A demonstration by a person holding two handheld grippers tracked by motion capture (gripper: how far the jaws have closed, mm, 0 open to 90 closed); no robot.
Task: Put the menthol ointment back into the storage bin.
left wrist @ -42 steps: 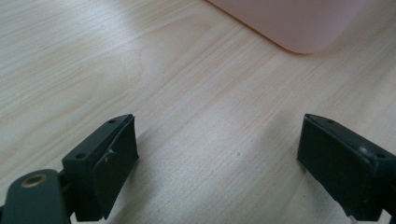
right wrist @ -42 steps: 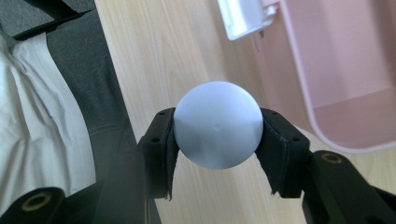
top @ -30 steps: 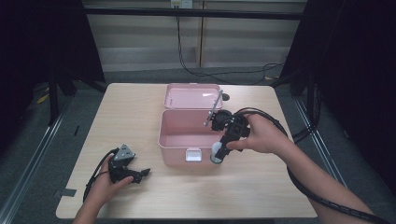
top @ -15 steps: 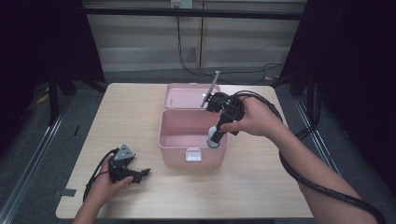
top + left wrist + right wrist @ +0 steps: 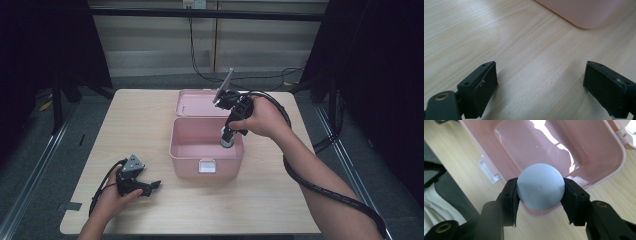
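Jaws of the right gripper [image 5: 540,202] pinch a pale blue ball [image 5: 540,186] above the open pink box [image 5: 186,150]. Left gripper [image 5: 540,87], near that box's front left corner, rests on the bench [image 5: 529,50] with jaws spread wide, holding nothing.

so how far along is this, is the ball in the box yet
Not yet. Done: the pink box stands open, lid laid flat behind it, and nothing lies inside in the right gripper view. In hand: the right gripper is shut on the ball and holds it above the box's near rim. Left, probably: lower it in and let go. The left gripper rests open on the table.
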